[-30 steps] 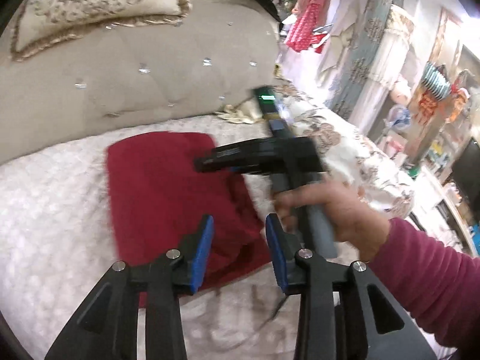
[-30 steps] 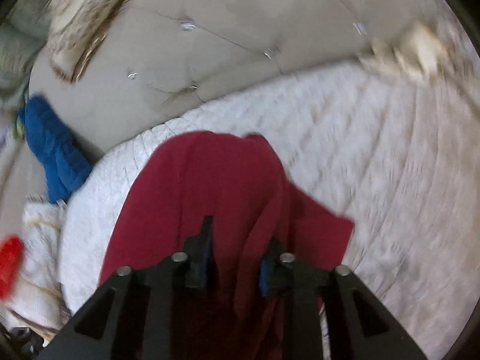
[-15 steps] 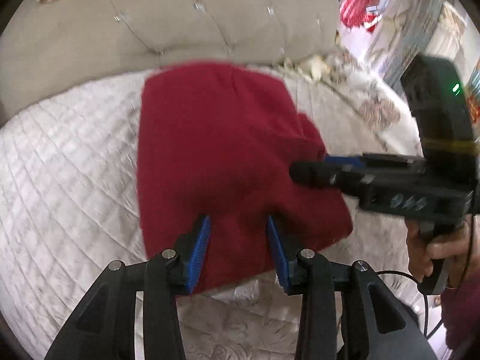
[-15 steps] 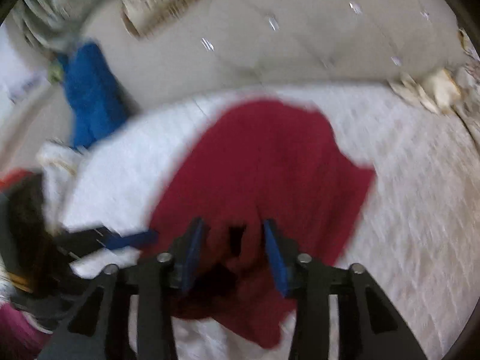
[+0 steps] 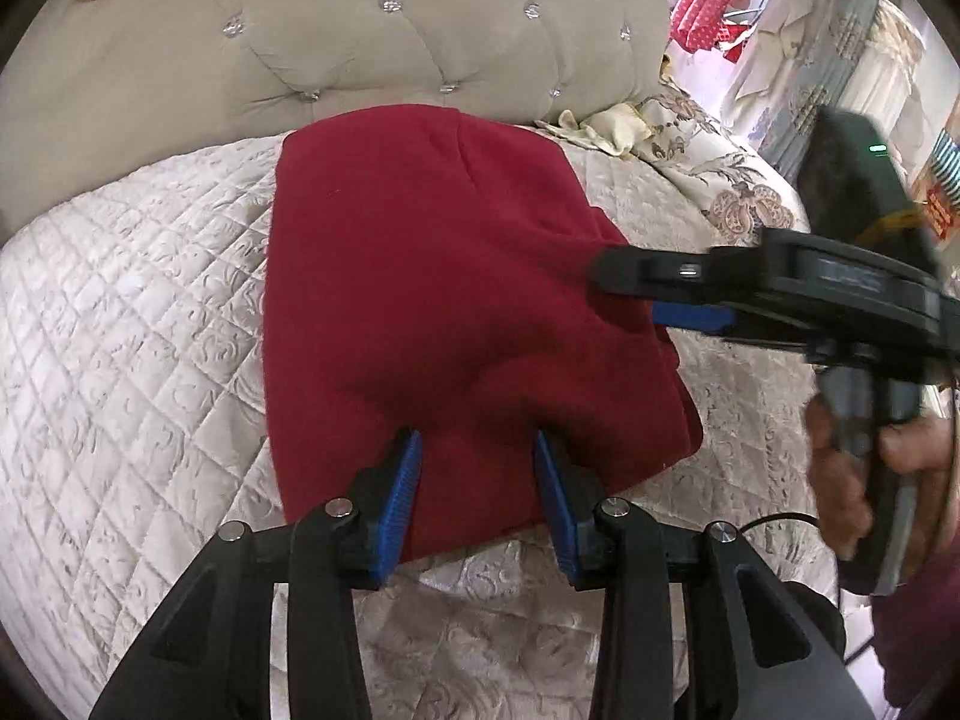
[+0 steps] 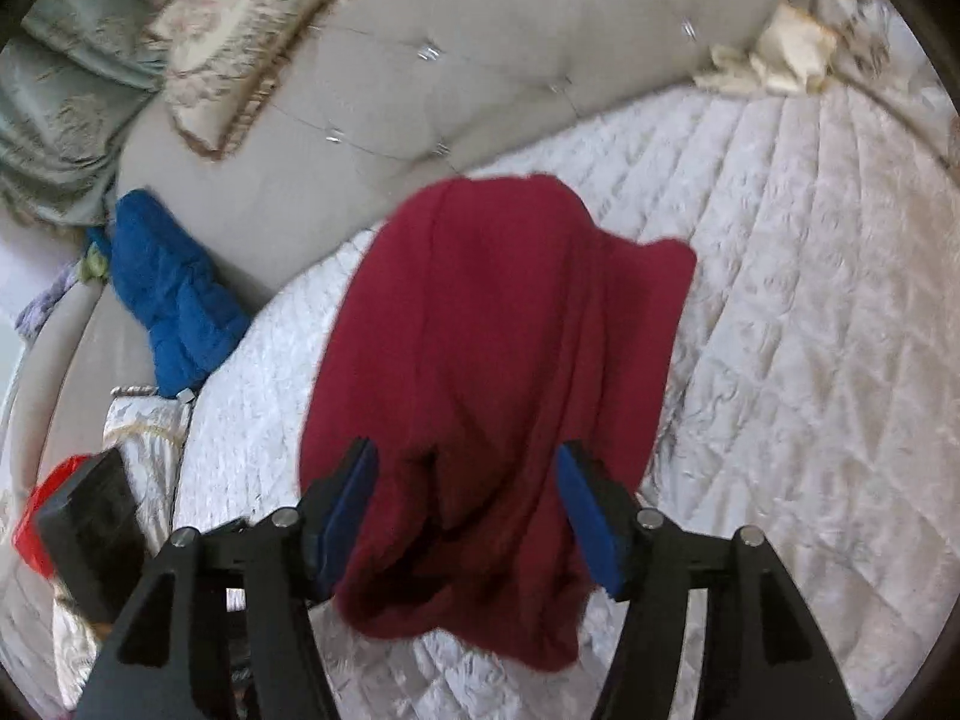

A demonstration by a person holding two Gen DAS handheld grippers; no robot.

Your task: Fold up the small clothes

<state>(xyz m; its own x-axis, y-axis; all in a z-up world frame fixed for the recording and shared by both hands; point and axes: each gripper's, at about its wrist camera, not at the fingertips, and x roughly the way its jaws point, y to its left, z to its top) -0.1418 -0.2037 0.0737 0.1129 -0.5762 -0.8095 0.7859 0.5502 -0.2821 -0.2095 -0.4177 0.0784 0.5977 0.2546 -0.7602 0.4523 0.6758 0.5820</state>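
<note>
A dark red garment [image 5: 432, 300] lies folded on the white quilted bedcover [image 5: 120, 330]. My left gripper [image 5: 480, 480] hovers at the garment's near edge, jaws a little apart, with red cloth showing between the blue pads [image 5: 402, 486] but not pinched. From the right, my right gripper [image 5: 636, 297] reaches over the garment's right edge. In the right wrist view its jaws are opening, and the right gripper [image 6: 471, 498] straddles a loose fold of the red garment [image 6: 498, 330] that its pads [image 6: 591, 510] do not touch.
A tufted beige headboard [image 5: 420, 30] runs behind the bed. A blue garment [image 6: 168, 300] lies against it on the left, and a cream cloth [image 6: 780, 60] at the far right. A person's hand [image 5: 852, 468] holds the right gripper's handle. Fringed pillows [image 6: 240, 48] sit above.
The left gripper came down to the garment's near edge. The right gripper's jaws spread wide and let go of the red fold they held, which now lies on the garment.
</note>
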